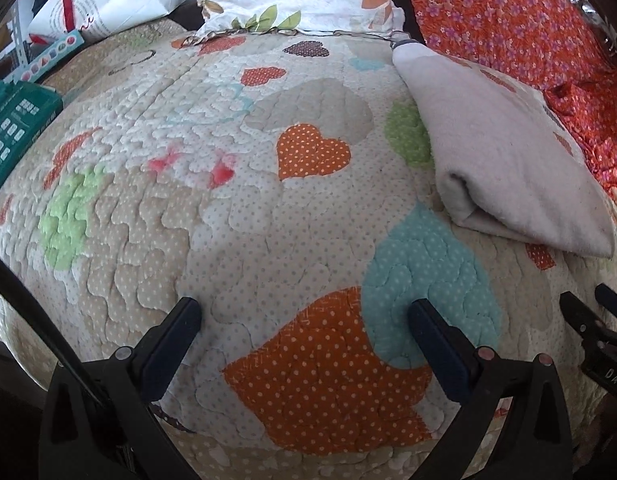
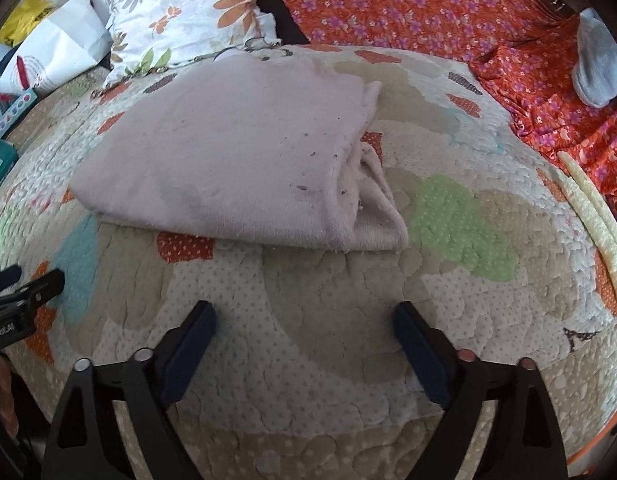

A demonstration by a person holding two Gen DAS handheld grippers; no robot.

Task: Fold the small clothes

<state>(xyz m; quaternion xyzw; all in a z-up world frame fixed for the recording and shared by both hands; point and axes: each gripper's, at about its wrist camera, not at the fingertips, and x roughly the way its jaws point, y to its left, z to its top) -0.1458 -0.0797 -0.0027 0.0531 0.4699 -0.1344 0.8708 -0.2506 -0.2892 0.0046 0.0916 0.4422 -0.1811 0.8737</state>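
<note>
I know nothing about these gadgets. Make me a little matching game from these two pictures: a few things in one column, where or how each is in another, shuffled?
Things:
1. pale folded garment
2. floral pillow
3. left gripper
4. grey cloth

Places or states:
A. on the orange flowered fabric, far right
B. open, holding nothing
C. flat on the heart quilt
D. at the quilt's far edge

Pairs: 1-C, 2-D, 3-B, 4-A

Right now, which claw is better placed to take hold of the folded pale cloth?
Right. The folded pale cloth lies straight ahead of the open right claw; from the open left claw it sits off to the right side.
</note>
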